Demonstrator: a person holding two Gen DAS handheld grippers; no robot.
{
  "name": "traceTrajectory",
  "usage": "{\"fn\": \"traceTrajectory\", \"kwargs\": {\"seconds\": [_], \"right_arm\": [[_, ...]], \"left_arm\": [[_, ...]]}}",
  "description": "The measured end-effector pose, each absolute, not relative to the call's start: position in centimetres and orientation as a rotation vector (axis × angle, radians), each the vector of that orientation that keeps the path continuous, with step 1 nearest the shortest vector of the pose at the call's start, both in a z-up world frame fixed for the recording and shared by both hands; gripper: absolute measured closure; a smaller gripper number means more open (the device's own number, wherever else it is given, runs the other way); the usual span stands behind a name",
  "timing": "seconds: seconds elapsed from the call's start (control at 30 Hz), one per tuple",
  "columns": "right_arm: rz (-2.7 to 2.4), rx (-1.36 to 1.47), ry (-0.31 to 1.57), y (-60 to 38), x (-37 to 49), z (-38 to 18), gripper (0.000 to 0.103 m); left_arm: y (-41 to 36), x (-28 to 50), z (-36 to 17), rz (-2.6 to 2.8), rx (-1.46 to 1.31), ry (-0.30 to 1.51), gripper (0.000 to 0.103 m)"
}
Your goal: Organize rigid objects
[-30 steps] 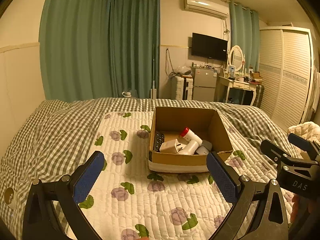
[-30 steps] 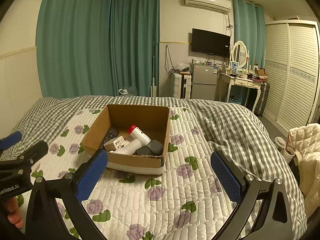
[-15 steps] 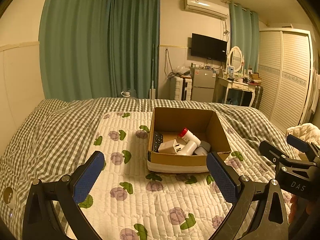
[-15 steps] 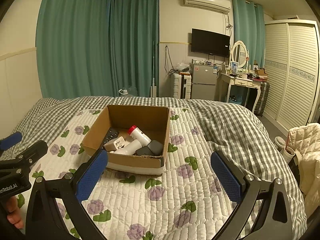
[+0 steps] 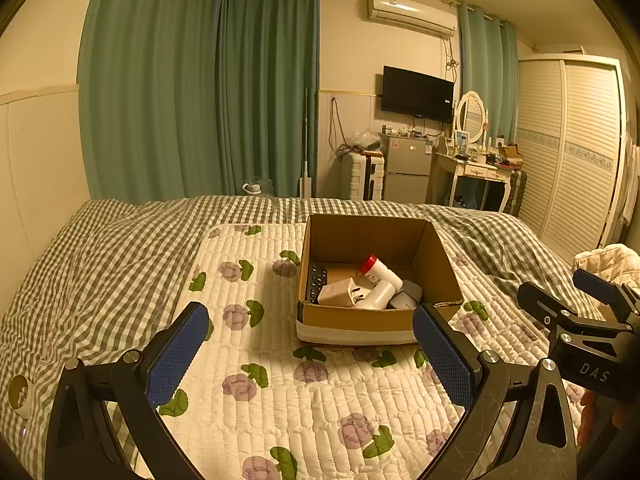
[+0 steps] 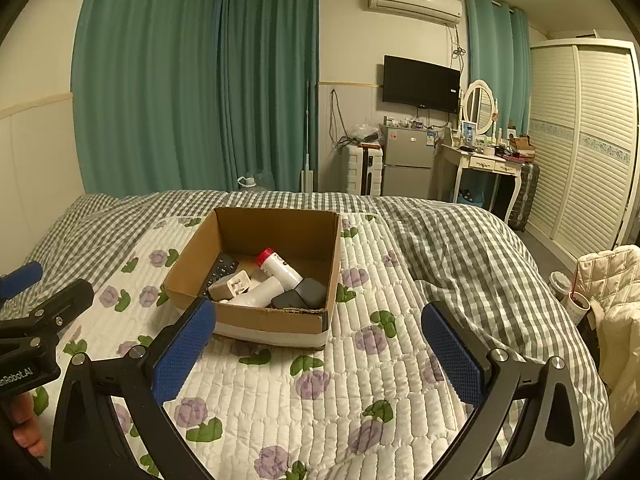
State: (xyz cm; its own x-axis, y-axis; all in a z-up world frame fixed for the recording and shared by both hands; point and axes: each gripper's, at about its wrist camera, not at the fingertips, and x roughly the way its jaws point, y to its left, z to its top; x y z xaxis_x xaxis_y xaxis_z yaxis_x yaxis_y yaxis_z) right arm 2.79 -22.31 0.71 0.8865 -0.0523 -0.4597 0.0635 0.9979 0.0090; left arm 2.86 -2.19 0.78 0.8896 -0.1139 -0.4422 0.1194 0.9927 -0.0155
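An open cardboard box [image 5: 360,322] [image 6: 276,320] stands on the floral quilt on the bed. Inside lie a white bottle with a red cap [image 5: 380,272] [image 6: 278,266], a second white bottle [image 5: 376,295] [image 6: 258,293], a white plug adapter [image 5: 340,293] [image 6: 232,286], a black remote [image 5: 316,282] [image 6: 220,270] and dark grey cases [image 6: 300,294]. My left gripper [image 5: 310,350] is open and empty, held back from the box's near side. My right gripper [image 6: 318,350] is open and empty, also short of the box. Each gripper shows at the edge of the other's view.
A white floral quilt [image 5: 280,392] lies over a grey checked duvet [image 6: 460,248]. A cream quilted coat [image 6: 608,292] and a cup [image 6: 558,282] sit beyond the bed's right edge. Green curtains, a fridge, a dressing table and a wardrobe stand at the far wall.
Both grippers have drifted back and up very slightly; the box looks a touch farther. Jaws stay open. Nothing in the box has moved.
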Motion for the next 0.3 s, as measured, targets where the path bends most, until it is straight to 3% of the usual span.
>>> {"fn": "traceTrajectory", "kwargs": {"seconds": [0.3], "right_arm": [[-0.056, 0.019, 0.481, -22.27, 2.78, 0.65, 0.000]], "left_arm": [[-2.34, 2.72, 0.53, -0.131, 0.013, 0.463, 0.000]]}}
